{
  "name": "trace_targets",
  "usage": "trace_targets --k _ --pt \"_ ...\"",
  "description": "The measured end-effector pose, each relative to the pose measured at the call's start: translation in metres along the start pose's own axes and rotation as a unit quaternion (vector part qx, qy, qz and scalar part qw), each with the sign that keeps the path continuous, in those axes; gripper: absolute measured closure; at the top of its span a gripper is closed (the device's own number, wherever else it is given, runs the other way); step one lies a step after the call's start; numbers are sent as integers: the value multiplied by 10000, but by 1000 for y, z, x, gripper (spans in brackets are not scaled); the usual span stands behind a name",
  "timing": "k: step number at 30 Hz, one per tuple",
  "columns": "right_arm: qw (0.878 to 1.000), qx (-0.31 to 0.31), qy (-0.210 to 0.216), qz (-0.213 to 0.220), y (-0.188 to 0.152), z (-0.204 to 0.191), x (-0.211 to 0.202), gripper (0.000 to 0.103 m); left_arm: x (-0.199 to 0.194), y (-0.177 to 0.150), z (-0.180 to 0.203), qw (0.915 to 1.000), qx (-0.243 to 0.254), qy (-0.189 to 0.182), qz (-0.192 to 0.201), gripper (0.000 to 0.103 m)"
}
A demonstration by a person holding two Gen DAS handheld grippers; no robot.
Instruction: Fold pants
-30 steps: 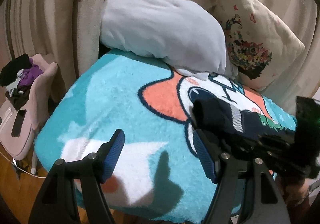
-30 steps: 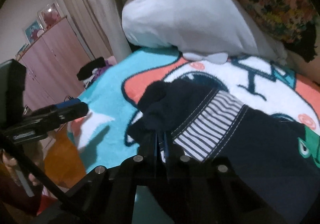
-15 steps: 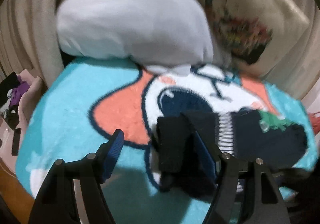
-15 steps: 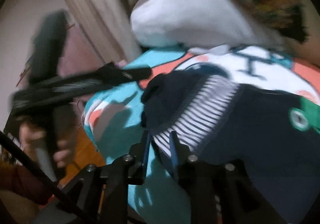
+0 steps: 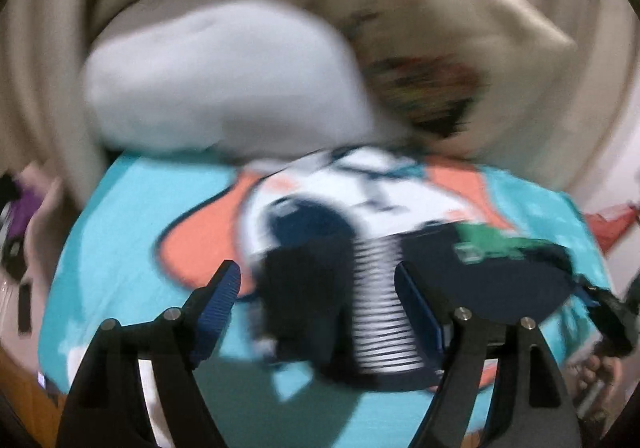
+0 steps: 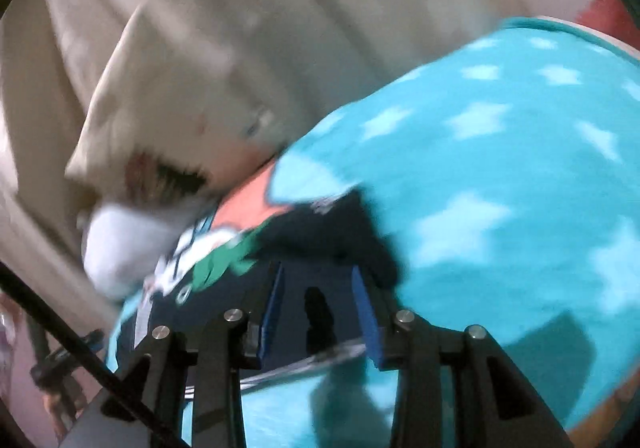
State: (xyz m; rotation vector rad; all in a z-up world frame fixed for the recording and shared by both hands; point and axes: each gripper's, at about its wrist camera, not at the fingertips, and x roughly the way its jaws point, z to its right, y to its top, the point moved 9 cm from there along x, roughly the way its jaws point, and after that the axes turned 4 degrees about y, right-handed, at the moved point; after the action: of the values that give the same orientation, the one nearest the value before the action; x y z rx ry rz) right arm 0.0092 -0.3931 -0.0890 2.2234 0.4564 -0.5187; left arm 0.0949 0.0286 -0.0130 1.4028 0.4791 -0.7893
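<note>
The dark navy pants lie folded on the turquoise cartoon blanket, with a black-and-white striped band and a green patch. My left gripper is open and hovers just above the striped band. My right gripper is open with nothing between its blue pads, over the pants' dark edge. The right gripper also shows at the left wrist view's right edge. Both views are blurred by motion.
A large white plush pillow and a cream printed cushion lie at the head of the bed against beige curtains. A pink chair with clothes stands to the left. The blanket's starred part stretches right.
My right gripper has let go of the pants, opened and swung toward their other end. My left gripper has moved right, over the striped band.
</note>
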Motion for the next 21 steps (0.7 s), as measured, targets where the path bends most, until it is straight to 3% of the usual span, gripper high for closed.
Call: trace_targets --k 3,5,7,11,17,21 --pt "9998 49 157 91 4 7 -19 59 6 16 68 9968 596 -520 -65 24" --pt "9994 -20 357 -44 -1 0 -20 55 21 23 127 9894 985 -1043 -239 24" --pt "9987 -206 425 -179 -7 -10 -14 53 38 25 185 9770 1385 -1559 -448 24" --pt "9980 -307 423 -367 -17 -11 -2 52 83 17 283 9508 2013 -2133 -999 24" --pt "9977 -417 278 -447 -20 -10 20 51 136 1 362 9297 2606 -2235 -1337 24" --pt "9980 -434 267 -385 -18 -12 27 47 159 -8 383 9173 2838 -2327 -1546 24"
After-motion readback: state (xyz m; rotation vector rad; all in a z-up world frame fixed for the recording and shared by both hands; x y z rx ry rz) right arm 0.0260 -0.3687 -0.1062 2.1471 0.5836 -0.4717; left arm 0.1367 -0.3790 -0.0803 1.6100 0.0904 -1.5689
